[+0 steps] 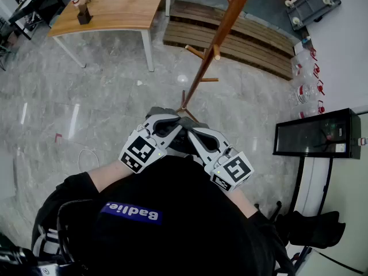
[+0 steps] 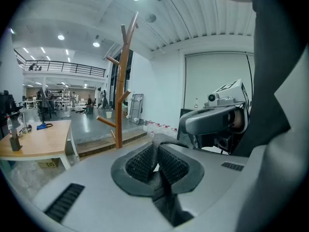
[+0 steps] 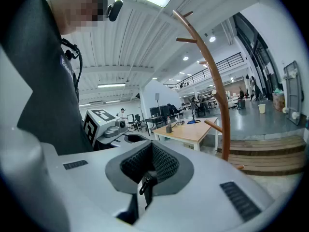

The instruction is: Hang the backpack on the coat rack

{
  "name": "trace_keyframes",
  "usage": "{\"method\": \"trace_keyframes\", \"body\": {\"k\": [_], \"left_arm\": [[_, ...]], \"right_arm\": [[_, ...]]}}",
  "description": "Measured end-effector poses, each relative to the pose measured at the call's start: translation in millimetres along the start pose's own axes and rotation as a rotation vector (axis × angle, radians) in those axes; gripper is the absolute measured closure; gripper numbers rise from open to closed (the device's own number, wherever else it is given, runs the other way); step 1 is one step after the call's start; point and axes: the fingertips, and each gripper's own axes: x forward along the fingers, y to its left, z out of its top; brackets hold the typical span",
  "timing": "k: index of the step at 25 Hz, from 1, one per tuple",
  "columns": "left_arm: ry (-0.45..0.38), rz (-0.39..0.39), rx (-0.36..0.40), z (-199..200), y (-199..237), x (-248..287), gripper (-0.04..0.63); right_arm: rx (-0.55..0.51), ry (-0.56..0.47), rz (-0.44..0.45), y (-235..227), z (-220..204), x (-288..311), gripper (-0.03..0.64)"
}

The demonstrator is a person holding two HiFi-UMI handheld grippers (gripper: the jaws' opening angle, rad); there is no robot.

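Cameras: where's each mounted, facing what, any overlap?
Head view: on the head, steeply down at backpack, left gripper, right gripper, rack; forearms show.
Left gripper view: on that gripper, along jaws shut on a backpack strap, towards the rack; right gripper shows.
Right gripper view: likewise, jaws shut on a strap; left gripper and person's torso show.
Shared: all three see rack and table.

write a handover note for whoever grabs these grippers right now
Left gripper: fingers shut on a fabric strap of the backpack.
Right gripper: fingers shut on a black tab with a zip pull, also on the backpack.
Backpack is held up against the person's chest; the rack stands just ahead, visible pegs bare.
Done: bag picked up.
Left: raise it and hook a strap over a peg.
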Motion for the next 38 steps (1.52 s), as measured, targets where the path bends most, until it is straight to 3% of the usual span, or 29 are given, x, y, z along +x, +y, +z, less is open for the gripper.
{"method": "trace_keyframes", "body": {"k": [11, 17, 23, 28, 38], "left_arm": [[0.008, -0.021, 0.008, 0, -6, 6, 0.555], [0.031, -0.028, 0.023, 5, -3, 11, 0.555], [0.017, -0.023, 0.05, 47, 9, 17, 0.555], [0.003, -0.022, 0.106, 80, 23, 24, 0.555], [-0.051, 0.035, 0.15, 135, 55, 49, 0.555]], "right_arm": [[0.007, -0.009, -0.008, -2, -1, -4, 0.612], [-0.029, -0.078, 0.054, 8, 10, -10, 0.612], [-0.085, -0.162, 0.181, 32, 28, -19, 0.612], [-0.134, -0.19, 0.199, 35, 36, -24, 0.612], [-0.124, -0.193, 0.19, 28, 35, -31, 0.612]]}}
